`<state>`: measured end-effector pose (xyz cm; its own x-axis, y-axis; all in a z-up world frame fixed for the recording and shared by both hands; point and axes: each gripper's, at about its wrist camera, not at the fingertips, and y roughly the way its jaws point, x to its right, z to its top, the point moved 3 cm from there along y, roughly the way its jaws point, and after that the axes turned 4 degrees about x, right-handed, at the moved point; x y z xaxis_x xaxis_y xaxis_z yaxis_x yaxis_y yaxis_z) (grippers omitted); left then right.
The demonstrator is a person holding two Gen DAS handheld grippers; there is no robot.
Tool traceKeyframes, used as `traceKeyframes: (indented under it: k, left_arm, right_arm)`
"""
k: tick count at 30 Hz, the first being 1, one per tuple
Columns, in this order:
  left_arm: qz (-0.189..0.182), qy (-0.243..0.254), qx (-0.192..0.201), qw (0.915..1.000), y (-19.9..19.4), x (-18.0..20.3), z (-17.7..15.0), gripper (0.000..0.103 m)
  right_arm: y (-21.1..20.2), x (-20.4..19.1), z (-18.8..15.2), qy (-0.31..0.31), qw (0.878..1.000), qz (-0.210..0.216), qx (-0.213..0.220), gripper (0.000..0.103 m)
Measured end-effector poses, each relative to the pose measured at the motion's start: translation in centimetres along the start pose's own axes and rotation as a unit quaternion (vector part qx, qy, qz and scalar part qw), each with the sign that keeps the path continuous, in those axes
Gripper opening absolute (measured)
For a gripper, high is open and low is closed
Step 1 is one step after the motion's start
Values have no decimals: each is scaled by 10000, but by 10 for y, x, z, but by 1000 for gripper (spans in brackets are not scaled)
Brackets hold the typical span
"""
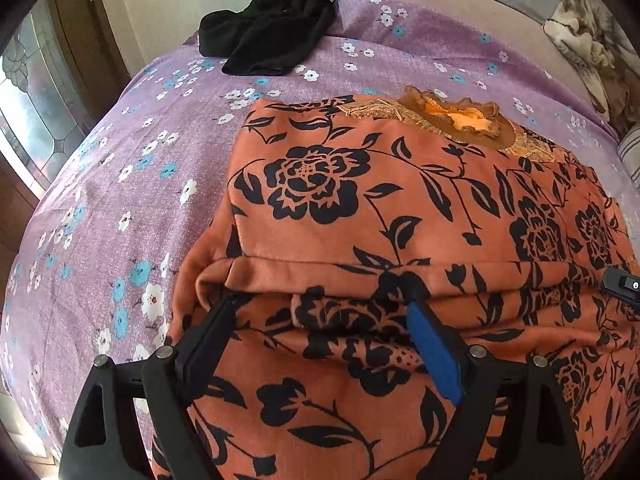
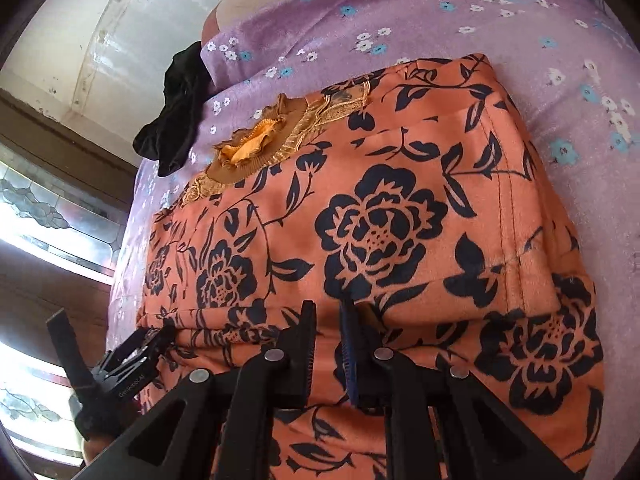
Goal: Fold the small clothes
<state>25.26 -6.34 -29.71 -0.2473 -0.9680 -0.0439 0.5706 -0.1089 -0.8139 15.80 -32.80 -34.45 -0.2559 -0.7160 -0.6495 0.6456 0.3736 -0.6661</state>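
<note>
An orange garment point(image 1: 360, 208) with a black flower print lies partly folded on the purple floral bedsheet point(image 1: 120, 200); its ruffled collar point(image 1: 460, 116) points to the far side. My left gripper point(image 1: 324, 304) is open, its fingers spread over the folded lower hem, tips at the fold. In the right wrist view the same garment point(image 2: 380, 220) fills the frame, collar point(image 2: 248, 148) at the far left. My right gripper point(image 2: 328, 312) has its jaws nearly closed, with a narrow gap, at the hem fold; whether it pinches cloth is hidden. The left gripper point(image 2: 152, 340) shows at the lower left.
A black garment point(image 1: 272, 32) lies bunched at the bed's far edge, also in the right wrist view point(image 2: 176, 120). A patterned blanket point(image 1: 588, 48) sits at the far right. A window with leaded glass point(image 1: 32, 112) and a wall lie to the left.
</note>
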Motion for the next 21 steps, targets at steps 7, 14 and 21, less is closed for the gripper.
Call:
traceKeyframes:
  k: [7,14,21]
  left_arm:
    - [-46,-64,-147,9999,-11,-7,-29,88]
    - [-43,-154,191,9997,-47,-23,-57,88]
    - [273,63,-56,9996,-60,-31,-102,88]
  right_arm:
    - [3,2,-35,-72,9995,-80,-304,16]
    - [-23,-21,-58,-501,9978,422,-49,16]
    - [-14,-34,-111,-939,9941,241,-491,17]
